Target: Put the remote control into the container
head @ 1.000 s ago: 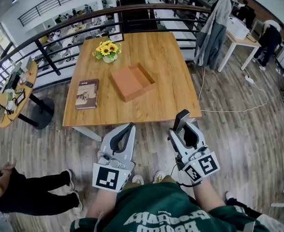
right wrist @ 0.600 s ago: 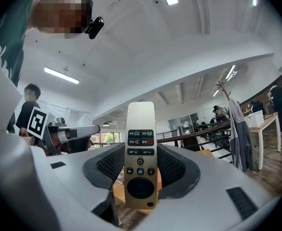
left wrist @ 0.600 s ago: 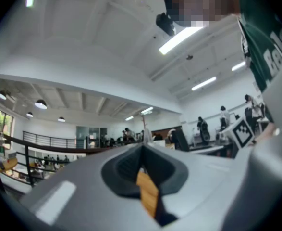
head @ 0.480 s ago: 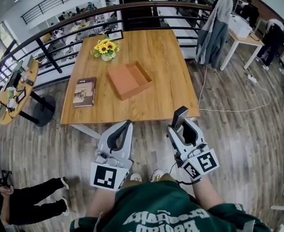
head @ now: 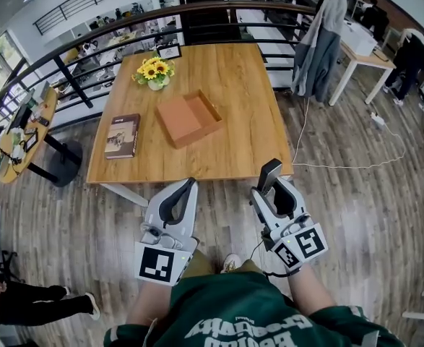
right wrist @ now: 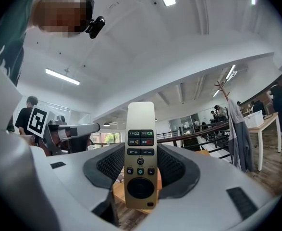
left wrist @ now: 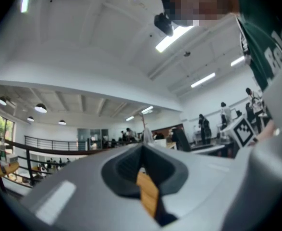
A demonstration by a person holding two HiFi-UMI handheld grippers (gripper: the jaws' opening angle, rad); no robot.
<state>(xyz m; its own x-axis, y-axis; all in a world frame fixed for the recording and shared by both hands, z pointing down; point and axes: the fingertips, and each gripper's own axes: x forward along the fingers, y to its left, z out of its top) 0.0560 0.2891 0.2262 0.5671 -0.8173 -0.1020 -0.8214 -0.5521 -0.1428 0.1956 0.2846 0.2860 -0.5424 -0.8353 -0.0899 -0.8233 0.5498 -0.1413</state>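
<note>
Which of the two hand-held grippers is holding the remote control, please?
The right hand-held gripper, clamped on the remote control; the left hand-held gripper is shut and empty.

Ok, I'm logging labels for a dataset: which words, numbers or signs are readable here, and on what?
"Bal", cut off at the frame edge: green shirt, left gripper view.
Shirt's larger print, head view: upside down, unreadable.
remote control buttons: symbols only, captions too small.
book cover: too small.
marker cube on the right hand-held gripper: a square code, no words.
</note>
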